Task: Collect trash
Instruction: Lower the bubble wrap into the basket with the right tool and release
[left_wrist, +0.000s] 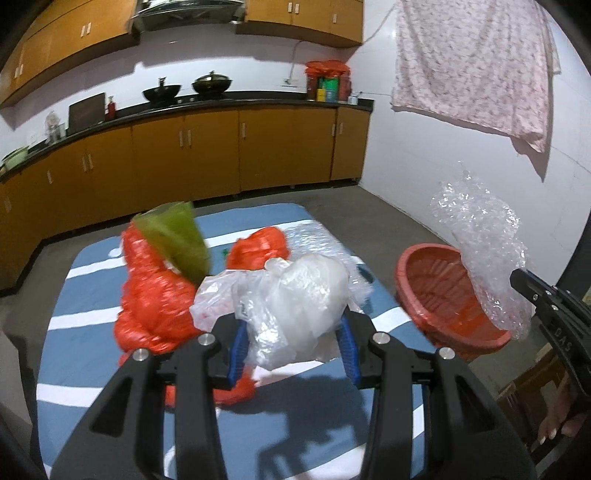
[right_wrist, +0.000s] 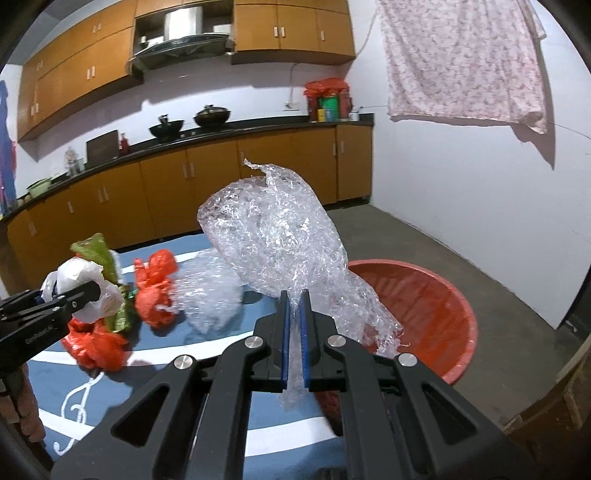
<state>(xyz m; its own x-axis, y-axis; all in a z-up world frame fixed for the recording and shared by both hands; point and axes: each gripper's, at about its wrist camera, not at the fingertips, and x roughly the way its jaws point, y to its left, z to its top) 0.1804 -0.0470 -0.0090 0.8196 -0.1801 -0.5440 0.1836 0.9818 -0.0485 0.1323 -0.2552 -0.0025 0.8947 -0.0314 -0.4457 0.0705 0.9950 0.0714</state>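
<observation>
My left gripper (left_wrist: 291, 332) is shut on a crumpled white plastic bag (left_wrist: 295, 295) and holds it above the blue striped mat (left_wrist: 92, 321). My right gripper (right_wrist: 294, 295) is shut on a sheet of clear bubble wrap (right_wrist: 273, 236), held up beside the red basin (right_wrist: 424, 295). The bubble wrap (left_wrist: 484, 251) hangs over the basin's rim (left_wrist: 406, 291) in the left wrist view. On the mat lie red plastic bags (left_wrist: 147, 291), a green wrapper (left_wrist: 177, 236) and more bubble wrap (right_wrist: 210, 291).
The red basin stands on the concrete floor right of the mat. Orange kitchen cabinets (left_wrist: 207, 155) run along the back wall. A floral cloth (left_wrist: 472, 62) hangs on the right wall. A wooden crate (right_wrist: 546, 417) sits at the lower right.
</observation>
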